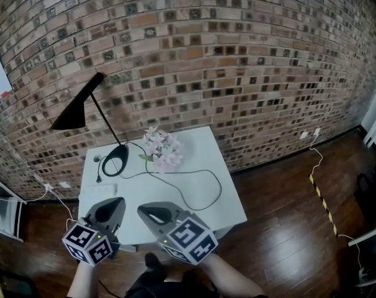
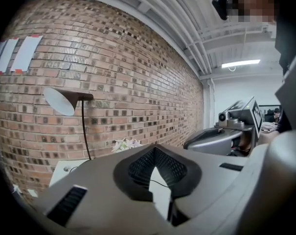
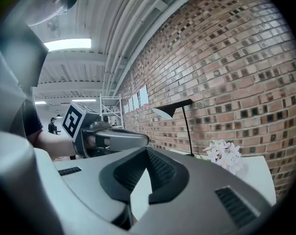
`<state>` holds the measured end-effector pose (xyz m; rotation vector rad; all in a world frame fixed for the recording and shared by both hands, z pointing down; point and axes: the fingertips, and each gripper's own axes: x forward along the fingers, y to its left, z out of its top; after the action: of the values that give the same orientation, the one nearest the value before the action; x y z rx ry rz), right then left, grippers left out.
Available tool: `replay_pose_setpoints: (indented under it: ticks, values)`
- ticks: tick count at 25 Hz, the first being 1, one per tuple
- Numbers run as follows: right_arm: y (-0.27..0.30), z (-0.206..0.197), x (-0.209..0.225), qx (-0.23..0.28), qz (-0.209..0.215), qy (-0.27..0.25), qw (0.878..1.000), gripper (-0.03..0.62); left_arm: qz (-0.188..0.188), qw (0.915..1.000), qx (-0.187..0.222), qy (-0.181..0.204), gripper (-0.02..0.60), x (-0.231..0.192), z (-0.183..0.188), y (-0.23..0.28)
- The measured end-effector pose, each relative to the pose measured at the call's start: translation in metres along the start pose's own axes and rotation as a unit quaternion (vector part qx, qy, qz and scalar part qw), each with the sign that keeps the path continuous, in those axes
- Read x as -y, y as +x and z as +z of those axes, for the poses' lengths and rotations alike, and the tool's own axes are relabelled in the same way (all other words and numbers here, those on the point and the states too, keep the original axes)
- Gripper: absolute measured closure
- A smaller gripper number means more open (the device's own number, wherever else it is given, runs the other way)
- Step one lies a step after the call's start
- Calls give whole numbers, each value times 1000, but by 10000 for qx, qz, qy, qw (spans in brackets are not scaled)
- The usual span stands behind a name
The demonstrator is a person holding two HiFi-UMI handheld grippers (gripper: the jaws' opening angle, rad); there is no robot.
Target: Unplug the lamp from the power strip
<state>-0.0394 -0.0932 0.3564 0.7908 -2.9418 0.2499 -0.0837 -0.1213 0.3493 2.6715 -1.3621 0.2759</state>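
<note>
Head view: white table point(image 1: 194, 157) at frame center against brick wall point(image 1: 206, 54), wood floor point(image 1: 287, 228) to the right. Black lamp point(image 1: 73, 117) stands at the table's upper left corner, shade leaning out to upper left, ring base on the tabletop. Bunch of pale flowers point(image 1: 163, 149) just right of the base. Black cord point(image 1: 220, 188) runs from the base in 1 wide loop across the table's middle, and another stretch drops along the left edge toward the white power strip point(image 1: 99, 190) lying at the table's left edge, lower left of the lamp base. Too small to tell if the plug is seated. 2 grippers at the bottom of the frame, near the table's front edge, side by side, both pointing toward the wall. Left gripper point(image 1: 116, 202) sits just below the power strip, not touching it; in its own view the left gripper point(image 2: 155, 148) has jaws closed together, nothing between them. Right gripper point(image 1: 144, 211) at lower center; in its own view the right gripper point(image 3: 147, 151) also has jaws pressed together, nothing held. Both gripper views show lamp and flowers ahead.
</note>
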Motion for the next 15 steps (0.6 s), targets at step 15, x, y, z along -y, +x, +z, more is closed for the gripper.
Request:
replay_pose_setpoints:
  ticks: [15]
  values:
    - [-10,-26,-35,-318,28,285,9991,600,-184,9996,-180,-93,584,18,-21,-29]
